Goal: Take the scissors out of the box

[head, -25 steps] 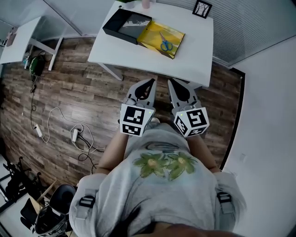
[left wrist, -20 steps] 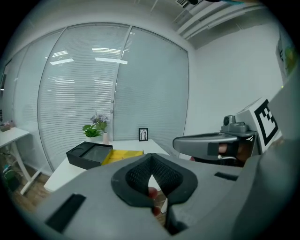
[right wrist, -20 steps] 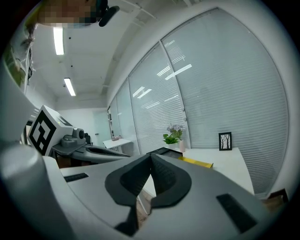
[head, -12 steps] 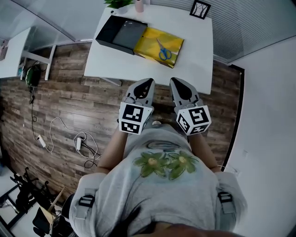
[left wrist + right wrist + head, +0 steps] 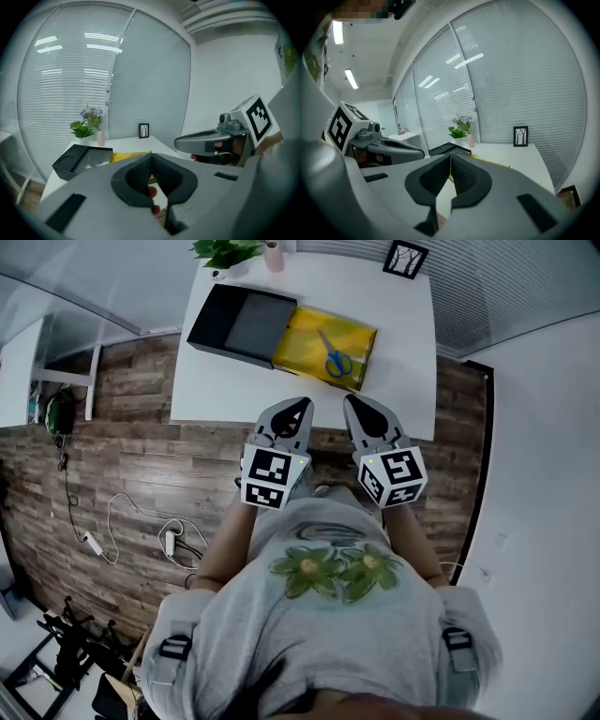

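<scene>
Blue-handled scissors (image 5: 337, 360) lie on the yellow part of the box (image 5: 309, 334), which rests on the white table (image 5: 403, 343) beside its black part (image 5: 236, 322). My left gripper (image 5: 305, 404) and right gripper (image 5: 349, 401) are held side by side in front of the person, with their tips at the table's near edge, well short of the box. Both are shut with nothing between the jaws. In the left gripper view the left gripper (image 5: 151, 154) points at the black part of the box (image 5: 79, 161). The right gripper (image 5: 450, 154) in its own view also faces the table.
A potted plant (image 5: 223, 251), a pink vase (image 5: 273, 255) and a small picture frame (image 5: 409, 259) stand along the table's far edge. Cables and a power strip (image 5: 169, 540) lie on the wooden floor at left. A white wall runs along the right.
The person has walked toward the table, so it and the box are nearer and the gripper tips now reach its near edge. Both grippers stay shut, side by side.
</scene>
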`<action>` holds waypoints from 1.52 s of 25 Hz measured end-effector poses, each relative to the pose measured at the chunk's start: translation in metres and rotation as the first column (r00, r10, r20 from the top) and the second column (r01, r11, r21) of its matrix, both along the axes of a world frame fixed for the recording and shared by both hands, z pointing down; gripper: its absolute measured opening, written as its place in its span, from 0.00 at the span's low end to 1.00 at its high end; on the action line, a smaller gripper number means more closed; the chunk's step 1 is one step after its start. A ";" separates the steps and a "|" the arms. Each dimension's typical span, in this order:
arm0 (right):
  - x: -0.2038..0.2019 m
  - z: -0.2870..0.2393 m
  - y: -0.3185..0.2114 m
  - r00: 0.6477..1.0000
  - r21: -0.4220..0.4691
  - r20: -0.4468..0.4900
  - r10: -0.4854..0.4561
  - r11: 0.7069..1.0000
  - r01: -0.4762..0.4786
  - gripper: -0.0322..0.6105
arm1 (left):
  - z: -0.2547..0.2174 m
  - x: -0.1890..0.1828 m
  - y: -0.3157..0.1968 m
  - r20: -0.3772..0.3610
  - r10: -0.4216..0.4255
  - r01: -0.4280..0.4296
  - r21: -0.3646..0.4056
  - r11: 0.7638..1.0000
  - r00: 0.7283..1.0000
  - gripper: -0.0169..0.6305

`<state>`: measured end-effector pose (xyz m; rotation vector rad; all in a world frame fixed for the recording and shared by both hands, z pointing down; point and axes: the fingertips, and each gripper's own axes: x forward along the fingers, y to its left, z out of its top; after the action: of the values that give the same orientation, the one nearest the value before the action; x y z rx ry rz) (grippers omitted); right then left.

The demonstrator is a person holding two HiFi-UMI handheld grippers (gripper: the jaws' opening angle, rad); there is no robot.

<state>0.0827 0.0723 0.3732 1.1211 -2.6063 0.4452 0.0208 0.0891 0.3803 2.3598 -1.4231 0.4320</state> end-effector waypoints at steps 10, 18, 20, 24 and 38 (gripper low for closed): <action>-0.027 0.046 -0.043 0.990 -0.102 -0.138 0.025 0.994 -0.039 0.07 | 0.030 -0.042 -0.048 -0.020 0.077 -0.078 -0.073 0.994 0.997 0.02; -0.029 0.078 -0.060 0.967 -0.165 -0.249 0.047 0.982 -0.090 0.16 | 0.050 -0.054 -0.068 -0.016 0.152 -0.153 -0.099 0.983 0.988 0.02; -0.031 0.085 -0.061 0.965 -0.191 -0.260 0.032 0.978 -0.084 0.16 | 0.056 -0.054 -0.069 -0.020 0.163 -0.164 -0.113 0.980 0.986 0.02; -0.030 0.094 -0.069 0.959 -0.214 -0.283 0.021 0.973 -0.084 0.16 | 0.069 -0.053 -0.072 -0.009 0.187 -0.186 -0.140 0.972 0.982 0.02; -0.019 0.139 -0.115 0.918 -0.321 -0.395 -0.028 0.941 -0.110 0.16 | 0.095 -0.046 -0.116 -0.007 0.208 -0.206 -0.202 0.958 0.978 0.02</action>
<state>0.0637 -0.0425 0.5127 1.0244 -2.0634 0.5812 -0.0248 -0.0269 0.4750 2.3500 -1.0839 0.6193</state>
